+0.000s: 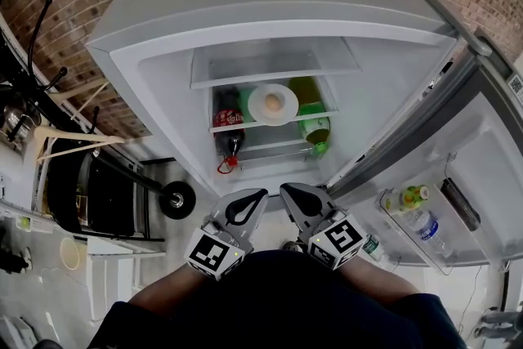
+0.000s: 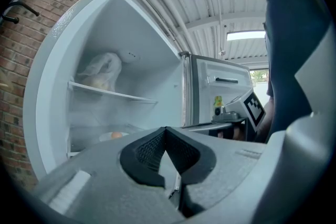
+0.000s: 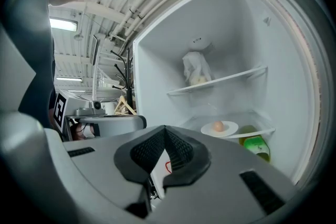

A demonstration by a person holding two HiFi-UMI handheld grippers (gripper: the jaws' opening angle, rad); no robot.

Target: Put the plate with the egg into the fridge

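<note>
1. We see the plate (image 1: 273,104) with the egg (image 1: 273,101) on it already standing on the middle shelf (image 1: 245,127) of the open fridge (image 1: 155,86), at twelve o'clock from both grippers and well apart from them.
2. A green bottle (image 1: 315,131) lies just beside the plate at about four o'clock, and a dark bottle (image 1: 229,136) stands at its eight o'clock, on the level below.
3. The left gripper (image 1: 253,194) is clenched: in its own view the jaw tips meet with nothing between them.
4. The right gripper (image 1: 288,191) is likewise clenched and carries nothing. Both hang low in front of the fridge, side by side and outside the cabinet.
5. We judge the placing itself to be done, so the step in hand is most likely to shut the door (image 1: 458,176), which stands wide at three o'clock.
6. To do it well, we would first check that the plate's rim sits behind the shelf's front edge. From the right gripper view it looks close to that edge, though we cannot tell whether it overhangs.
7. We would keep the right gripper clenched and press its flat side against the outer face of the door, away from the bottles (image 1: 413,199) in the door rack.
8. We would swing the door slowly and evenly, since a slam could roll the egg off the plate.
9. The left gripper should stay out of the closing gap.
</note>
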